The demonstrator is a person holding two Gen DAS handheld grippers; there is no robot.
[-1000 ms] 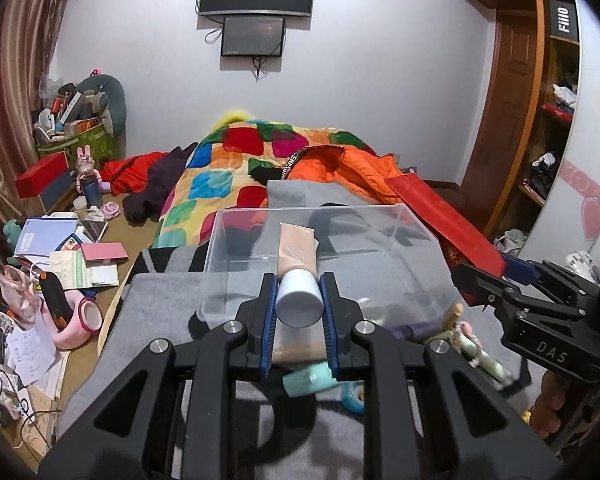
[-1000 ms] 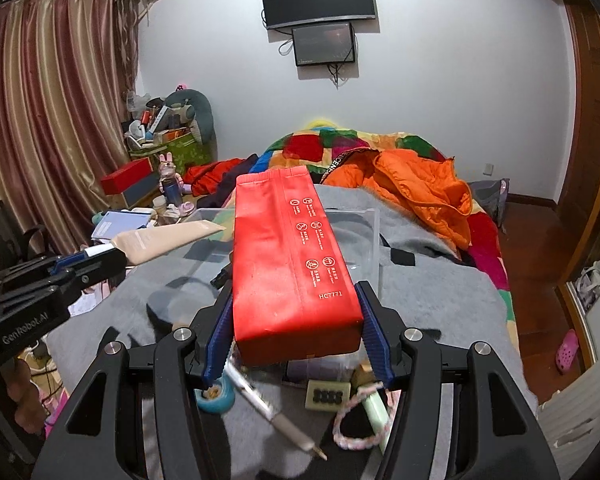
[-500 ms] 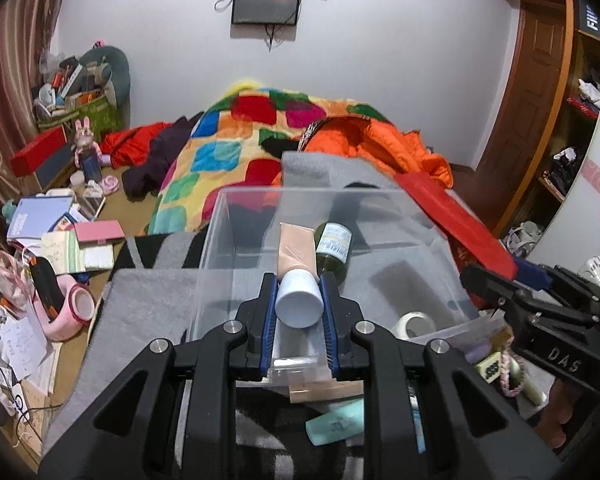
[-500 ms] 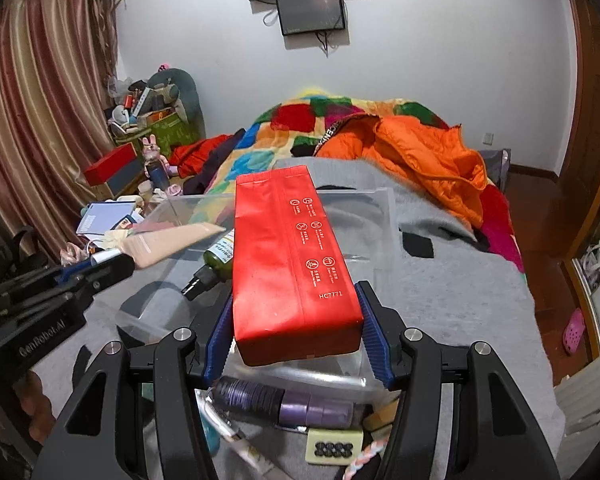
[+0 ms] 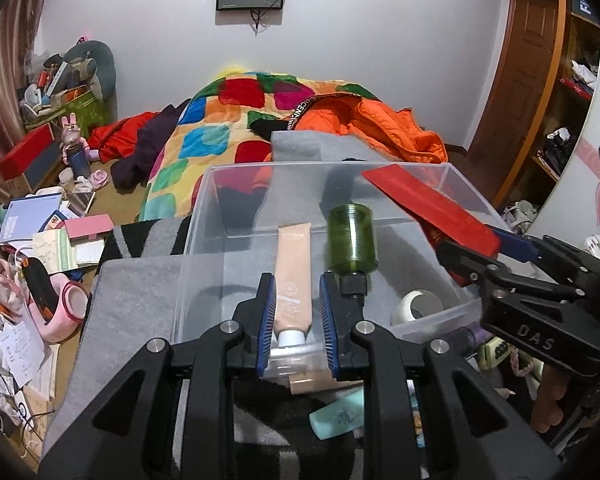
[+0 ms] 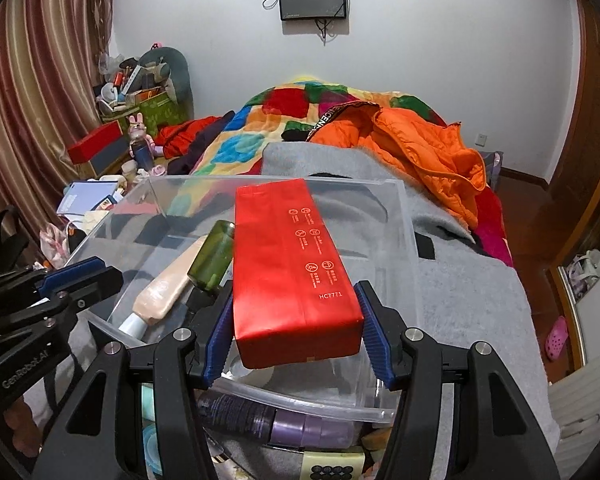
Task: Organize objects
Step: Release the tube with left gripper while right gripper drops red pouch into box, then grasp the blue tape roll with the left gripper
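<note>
Left wrist view: the beige tube (image 5: 294,264), pinched by its cap half a second ago, now lies on the floor of the clear bin (image 5: 324,166), left of the green bottle (image 5: 352,240). The left gripper (image 5: 296,280) stands narrowly parted above the bin's near wall and seems to hold nothing. That item looks delivered.

Right wrist view: the right gripper (image 6: 296,304) clamps the red pack (image 6: 292,264), which has come lower over the bin. Bare floor remains along the bin's right wall.

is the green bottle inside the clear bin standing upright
No. The green bottle lies on its side on the floor of the clear bin, beside the beige tube.
</note>
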